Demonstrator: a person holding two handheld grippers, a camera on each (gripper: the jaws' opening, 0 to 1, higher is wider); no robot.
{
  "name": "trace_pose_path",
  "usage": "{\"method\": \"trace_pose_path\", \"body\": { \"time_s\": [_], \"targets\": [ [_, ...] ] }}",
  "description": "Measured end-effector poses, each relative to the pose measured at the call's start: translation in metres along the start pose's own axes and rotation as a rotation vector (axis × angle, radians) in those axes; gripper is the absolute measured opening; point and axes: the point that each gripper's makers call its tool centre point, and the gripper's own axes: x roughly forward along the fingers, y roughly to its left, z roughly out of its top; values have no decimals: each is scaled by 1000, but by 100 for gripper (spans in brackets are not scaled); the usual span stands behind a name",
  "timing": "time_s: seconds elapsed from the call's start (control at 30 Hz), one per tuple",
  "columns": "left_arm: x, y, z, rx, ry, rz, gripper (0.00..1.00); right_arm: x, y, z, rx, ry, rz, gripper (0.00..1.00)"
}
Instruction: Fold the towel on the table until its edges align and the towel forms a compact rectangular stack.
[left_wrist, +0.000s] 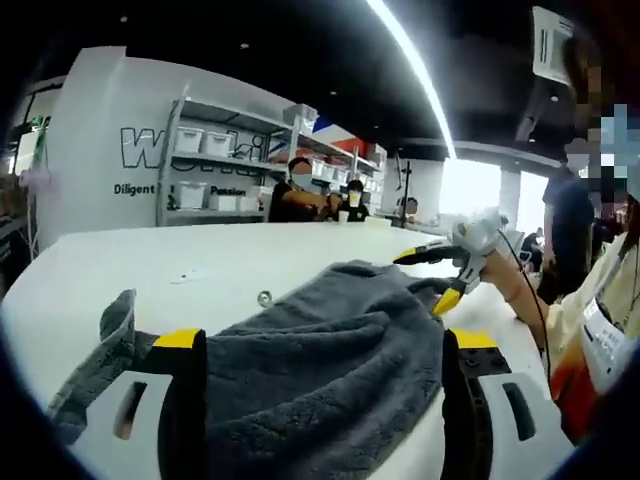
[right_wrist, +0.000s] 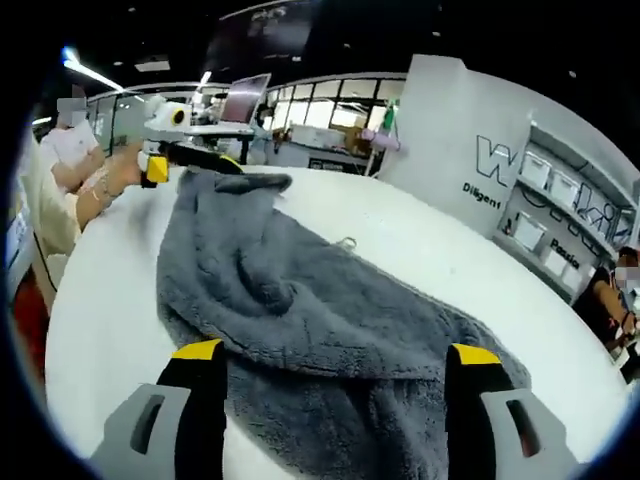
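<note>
**Towel lay rumpled across white table, a gripper at each end**

The grey towel (left_wrist: 330, 370) lay bunched and partly doubled over on a white table (left_wrist: 200, 265), in a hall with shelving (left_wrist: 215, 160) of white bins against a lettered wall, strip lights overhead and seated people beyond. The left gripper (left_wrist: 320, 385) stood with jaws wide, towel between them; whether the fingers (left_wrist: 182, 390) touched cloth could not be told. The right gripper (right_wrist: 335, 395) was likewise spread wide over the towel's near end. In the left gripper view the right gripper's yellow-tipped jaws met the towel's far edge. The towel's lower edge was cut off by the frame.
</note>
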Motion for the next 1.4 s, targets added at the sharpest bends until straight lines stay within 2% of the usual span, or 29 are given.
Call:
{"method": "trace_pose_path", "body": {
  "time_s": [0.07,0.13,0.23,0.27,0.3,0.5,0.77,0.93,1.0,1.07,1.2,1.27,1.33,1.4],
  "targets": [
    [-1,0,2,-19,-11,-10,96,-2,16,11,-29,-50,64,86],
    [-1,-2,2,-27,-16,-15,96,-3,29,22,-45,-104,120,78],
    [-1,-3,4,-29,-24,-17,95,-6,55,37,-12,-195,248,49],
    [-1,-3,4,-29,-23,-17,95,-7,62,39,-24,-204,279,39],
    [-1,-3,4,-29,-21,-17,95,-8,69,41,-45,-210,306,36],
    [-2,-5,4,-29,-22,-19,94,-14,116,33,-205,-176,461,24],
    [-5,-3,6,-39,-32,-11,93,4,122,2,-257,-23,468,10],
    [-5,-4,6,-45,-31,-19,93,13,118,-8,-253,27,449,9],
    [-4,-5,6,-50,-29,-24,93,15,117,-9,-247,32,445,6],
    [-4,-6,6,-52,-30,-28,93,16,113,-7,-242,25,424,0],
    [-4,-6,4,-49,-23,-22,92,16,110,-4,-193,27,420,0],
    [-4,-4,3,-47,-21,-9,92,14,111,2,-184,2,422,0],
    [-5,-3,3,-44,-18,-5,92,9,116,15,-161,-62,446,0],
    [-5,-3,4,-46,-21,-4,92,-1,117,38,-143,-175,460,0]
  ]
}}
